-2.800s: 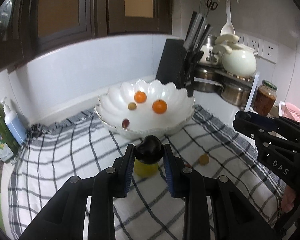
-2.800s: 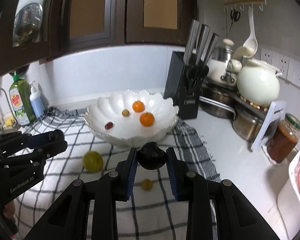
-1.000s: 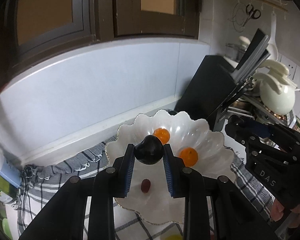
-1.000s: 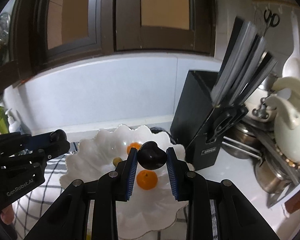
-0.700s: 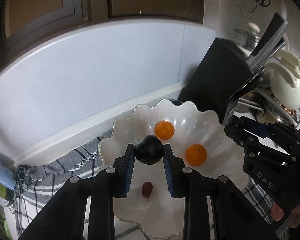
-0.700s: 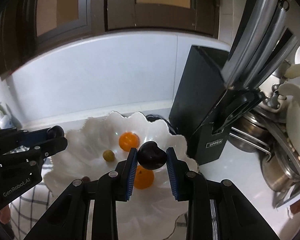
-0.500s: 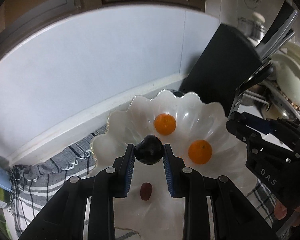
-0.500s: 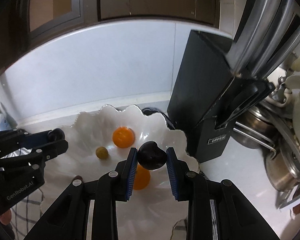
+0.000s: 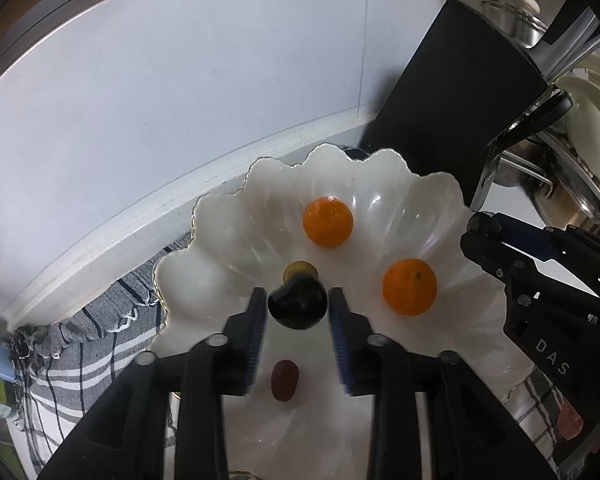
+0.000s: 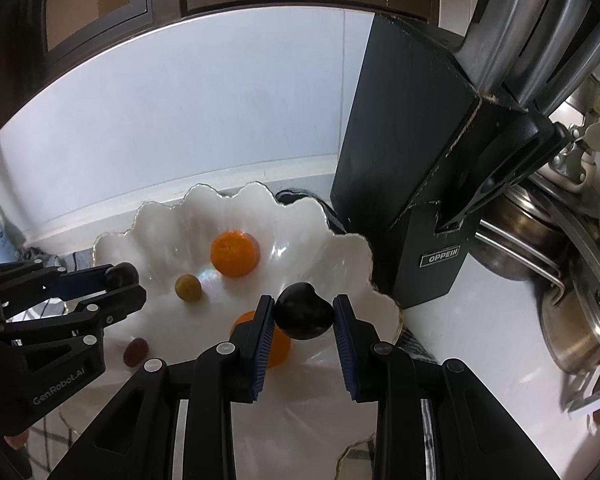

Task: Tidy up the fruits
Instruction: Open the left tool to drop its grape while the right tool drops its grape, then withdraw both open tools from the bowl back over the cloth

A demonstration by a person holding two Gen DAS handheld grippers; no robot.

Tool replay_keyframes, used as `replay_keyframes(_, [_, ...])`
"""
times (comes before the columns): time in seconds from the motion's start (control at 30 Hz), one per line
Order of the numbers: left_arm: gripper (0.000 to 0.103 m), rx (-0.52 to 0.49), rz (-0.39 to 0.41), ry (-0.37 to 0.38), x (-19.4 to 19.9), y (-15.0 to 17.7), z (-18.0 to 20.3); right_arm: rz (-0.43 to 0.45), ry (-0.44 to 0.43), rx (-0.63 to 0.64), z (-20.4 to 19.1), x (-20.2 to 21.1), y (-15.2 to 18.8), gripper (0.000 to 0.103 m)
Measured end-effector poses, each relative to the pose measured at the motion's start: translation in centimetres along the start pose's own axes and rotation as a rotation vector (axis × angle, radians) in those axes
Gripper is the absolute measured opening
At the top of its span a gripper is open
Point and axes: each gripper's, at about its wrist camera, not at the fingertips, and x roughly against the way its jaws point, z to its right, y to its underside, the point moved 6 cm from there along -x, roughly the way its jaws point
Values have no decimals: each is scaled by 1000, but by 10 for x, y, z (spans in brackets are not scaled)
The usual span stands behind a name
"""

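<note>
Your left hand-held gripper [image 9: 298, 314] has opened, so the dark plum [image 9: 297, 307] sits loose between its blue pads, touching neither. Your right hand-held gripper [image 10: 304, 318] clamps a second dark plum [image 10: 304, 317] at its widest part. Both hang over the white scalloped bowl [image 9: 440, 196]. Beyond the left pads lie a small green fruit [image 9: 299, 269] and two tangerines [image 9: 328, 221]; a red grape [image 9: 284, 375] lies below. Plums are likely smooth, soft and easily bruised: squeeze lightly across the middle, release low.
</note>
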Motion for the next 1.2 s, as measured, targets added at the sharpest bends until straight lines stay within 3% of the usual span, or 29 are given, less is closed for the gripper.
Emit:
replay_keyframes(0.07, [51, 3, 6, -8, 2, 0, -1, -1, 2, -3, 0, 1, 0, 50])
replay_keyframes(0.1, [51, 2, 11, -12, 4, 0, -2, 6, 6, -5, 1, 3, 0, 52])
replay_keyframes(0.53, [57, 28, 71, -23, 44, 1, -12, 74, 5, -3, -9, 46, -1, 52])
replay_keyframes(1.2, [60, 2, 239, -55, 137, 24, -12, 210, -9, 15, -26, 131, 13, 52])
